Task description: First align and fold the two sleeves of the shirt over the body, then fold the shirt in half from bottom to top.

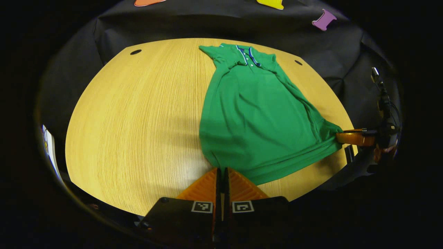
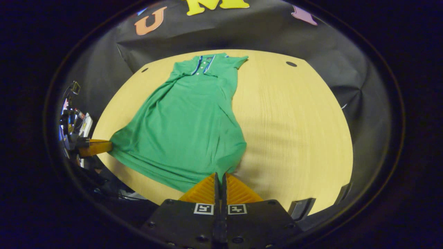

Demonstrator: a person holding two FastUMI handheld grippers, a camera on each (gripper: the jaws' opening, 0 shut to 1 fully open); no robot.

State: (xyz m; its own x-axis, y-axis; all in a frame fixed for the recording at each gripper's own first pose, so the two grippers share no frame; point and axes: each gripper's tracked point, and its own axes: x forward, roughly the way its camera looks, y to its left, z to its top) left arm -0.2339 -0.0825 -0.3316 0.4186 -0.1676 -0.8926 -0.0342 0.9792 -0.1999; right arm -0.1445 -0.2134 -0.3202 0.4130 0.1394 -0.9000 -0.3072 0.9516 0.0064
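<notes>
Green polo shirt [image 1: 256, 114], sleeves folded; left gripper [image 1: 221, 170] and right gripper [image 2: 220, 175] each clamp a 6 o'clock hem corner. Bottom-to-top fold next: lift toward 12 o'clock collar [image 1: 244, 55].

shirt [image 1: 256, 117] hem corners hidden between closed fingers of left gripper [image 1: 222, 170] and right gripper [image 2: 220, 175], sleeves folded under, not seen, hand [image 1: 384, 152] mostly dark

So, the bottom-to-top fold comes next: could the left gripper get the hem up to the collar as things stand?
Probably yes. The left gripper looks shut on the shirt's hem corner, and the cloth up to the collar lies bare.
</notes>
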